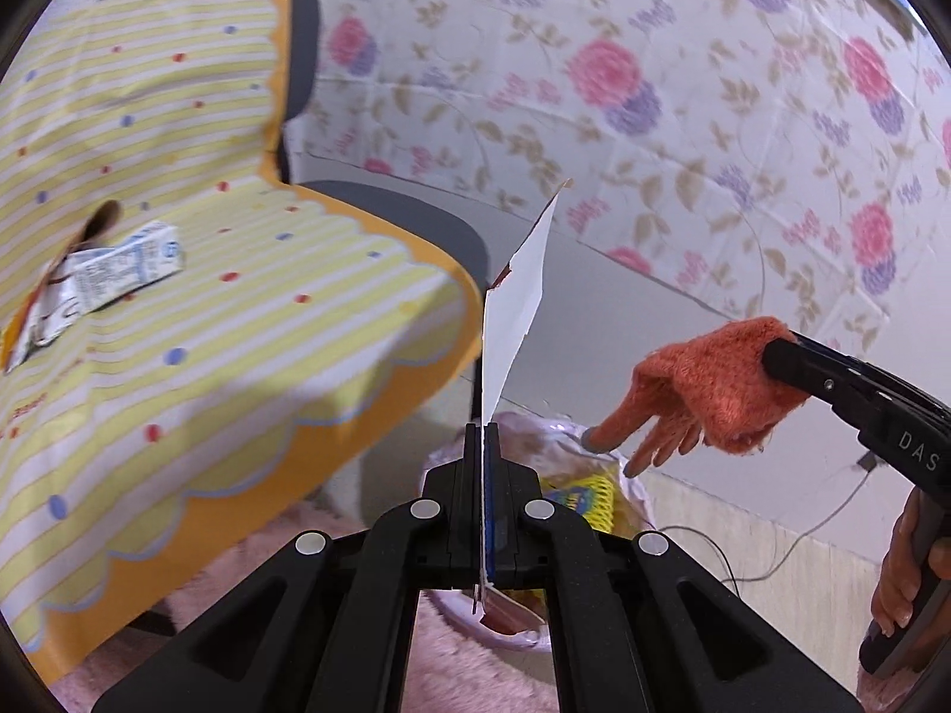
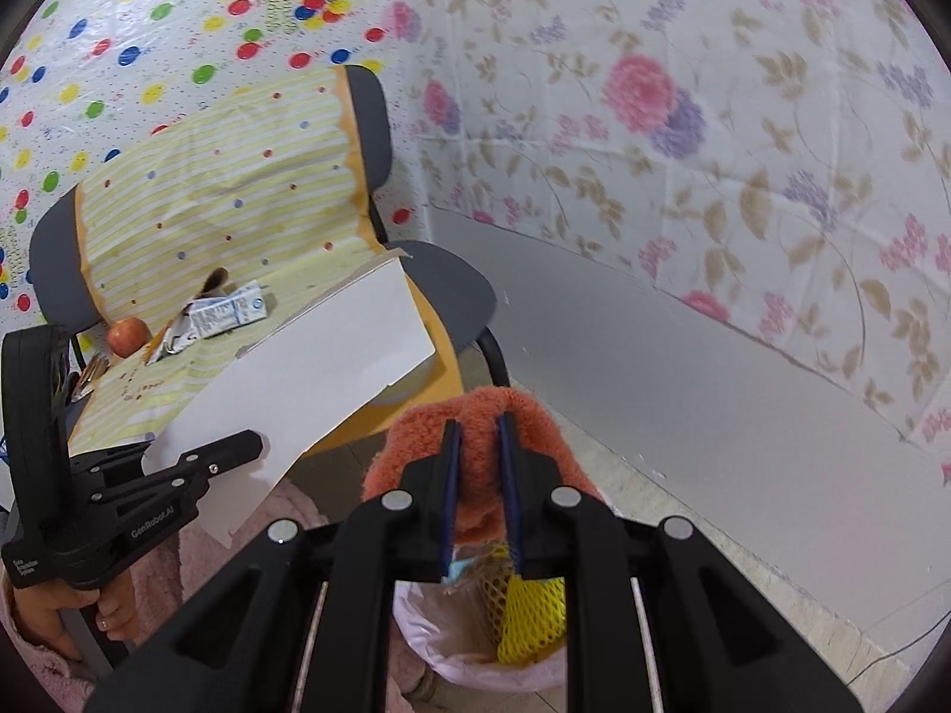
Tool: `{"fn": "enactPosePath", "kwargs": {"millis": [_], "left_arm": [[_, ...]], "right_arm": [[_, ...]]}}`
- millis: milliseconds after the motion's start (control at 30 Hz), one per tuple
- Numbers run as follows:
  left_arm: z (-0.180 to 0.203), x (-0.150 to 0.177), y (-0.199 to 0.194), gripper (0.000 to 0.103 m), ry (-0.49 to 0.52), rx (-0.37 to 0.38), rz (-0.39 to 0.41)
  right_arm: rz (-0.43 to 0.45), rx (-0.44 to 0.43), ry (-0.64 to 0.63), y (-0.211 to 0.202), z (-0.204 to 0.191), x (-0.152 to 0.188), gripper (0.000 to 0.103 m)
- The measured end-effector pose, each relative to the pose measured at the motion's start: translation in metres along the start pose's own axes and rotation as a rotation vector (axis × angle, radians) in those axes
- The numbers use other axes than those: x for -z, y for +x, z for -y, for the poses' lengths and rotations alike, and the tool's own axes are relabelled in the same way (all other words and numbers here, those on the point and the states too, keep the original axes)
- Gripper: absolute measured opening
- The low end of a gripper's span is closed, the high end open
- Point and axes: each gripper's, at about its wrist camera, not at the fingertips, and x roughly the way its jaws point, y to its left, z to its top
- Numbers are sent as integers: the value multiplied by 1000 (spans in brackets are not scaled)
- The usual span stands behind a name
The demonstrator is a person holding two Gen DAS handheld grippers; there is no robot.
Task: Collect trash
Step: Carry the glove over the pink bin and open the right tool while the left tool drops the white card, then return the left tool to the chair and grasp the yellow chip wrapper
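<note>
My left gripper (image 1: 482, 434) is shut on a white sheet of card (image 1: 517, 303), which stands edge-on above the fingers; in the right wrist view the same card (image 2: 309, 368) shows broadside, clamped in the left gripper (image 2: 238, 445). My right gripper (image 2: 478, 422) is shut on an orange knitted glove (image 2: 475, 463), whose fingers dangle in the left wrist view (image 1: 701, 392). Both hang above a small bin lined with a pale pink bag (image 2: 469, 662), also seen behind the left fingers (image 1: 639, 493), holding yellow foam netting (image 2: 529, 624).
A grey chair draped in a yellow striped cloth (image 1: 196, 309) carries a crushed milk carton (image 1: 119, 267), an apple (image 2: 126, 336) and wrappers (image 2: 172, 338). Floral sheeting (image 1: 654, 89) covers the wall. A cable (image 1: 790, 540) lies on the floor by the skirting.
</note>
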Motion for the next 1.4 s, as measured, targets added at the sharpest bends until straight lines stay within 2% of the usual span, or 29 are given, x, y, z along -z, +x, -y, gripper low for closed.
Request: {"fn": "enactPosePath", "kwargs": {"millis": [200, 300, 367, 400, 433, 667, 800, 1133, 1400], "left_arm": [[16, -6, 23, 1, 31, 22, -37], [21, -7, 35, 5, 53, 38, -58], [23, -8, 43, 25, 58, 47, -78], [24, -7, 44, 41, 60, 50, -83], [23, -6, 44, 46, 61, 47, -77], [4, -3, 33, 47, 41, -19, -76], [-11, -1, 22, 46, 26, -62, -61], [-50, -4, -23, 47, -5, -202, 31], [-105, -6, -57, 50, -122, -312, 68]], "right_arm": [[-38, -16, 34, 16, 16, 7, 14], [-68, -25, 61, 31, 26, 9, 17], [-85, -22, 86, 38, 34, 11, 27], [-90, -20, 91, 40, 35, 11, 29], [-96, -17, 98, 41, 38, 12, 34], [-72, 15, 115, 34, 49, 8, 35], [-57, 7, 97, 32, 40, 1, 35], [-3, -52, 5, 25, -7, -24, 35], [13, -149, -109, 44, -69, -54, 35]]}}
